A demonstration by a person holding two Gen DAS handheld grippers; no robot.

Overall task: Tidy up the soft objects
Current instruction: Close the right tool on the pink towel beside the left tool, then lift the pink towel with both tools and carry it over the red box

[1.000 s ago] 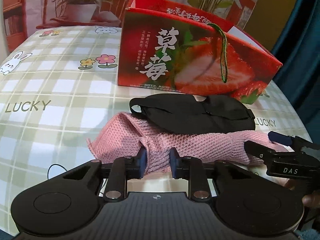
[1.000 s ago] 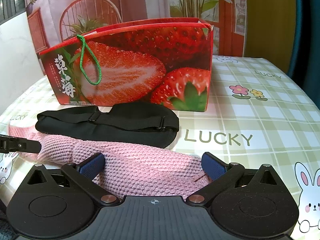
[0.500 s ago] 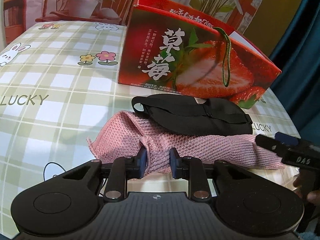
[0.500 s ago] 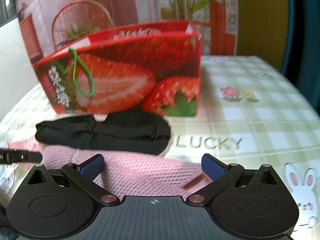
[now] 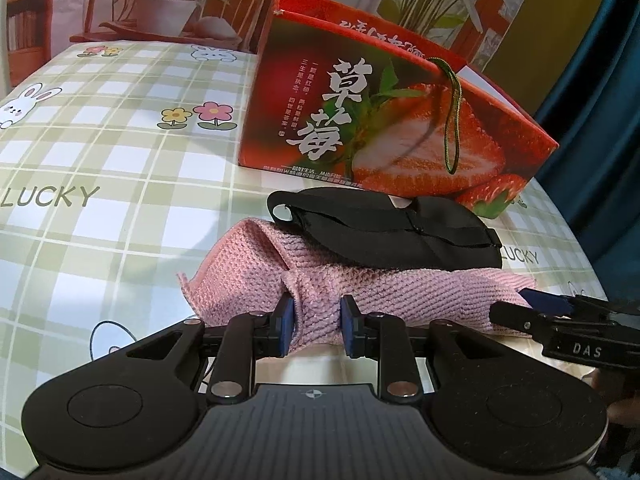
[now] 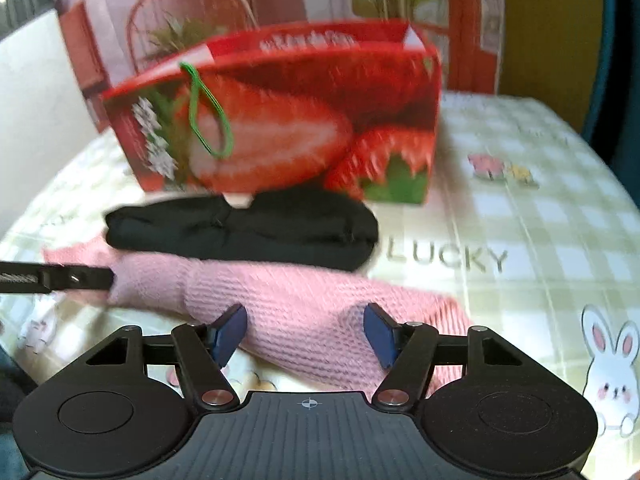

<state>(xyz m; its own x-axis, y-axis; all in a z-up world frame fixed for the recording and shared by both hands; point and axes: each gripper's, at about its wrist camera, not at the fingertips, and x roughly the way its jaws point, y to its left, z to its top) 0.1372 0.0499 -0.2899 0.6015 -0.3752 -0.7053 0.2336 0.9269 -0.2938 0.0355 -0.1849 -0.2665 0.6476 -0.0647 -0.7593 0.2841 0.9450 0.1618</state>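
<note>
At the bottom centre of the left wrist view, our left gripper [image 5: 316,326] pinches a bunched fold of the pink knitted cloth [image 5: 384,292], its blue pads narrowed tight against the fabric. In the right wrist view, our right gripper [image 6: 306,334] stands partly open, its pads set either side of the same cloth's [image 6: 304,312] rolled near edge, close beside it but not clearly squeezing. The cloth stretches across mid-frame on the checked tablecloth [image 5: 100,168]. Just beyond it, a black eye mask [image 5: 392,232] rests partly on the cloth's far edge. Farther back, in the upper centre, stands the red strawberry box [image 5: 384,120] with its green cord loop [image 5: 452,120]. The right wrist view is blurred.
</note>
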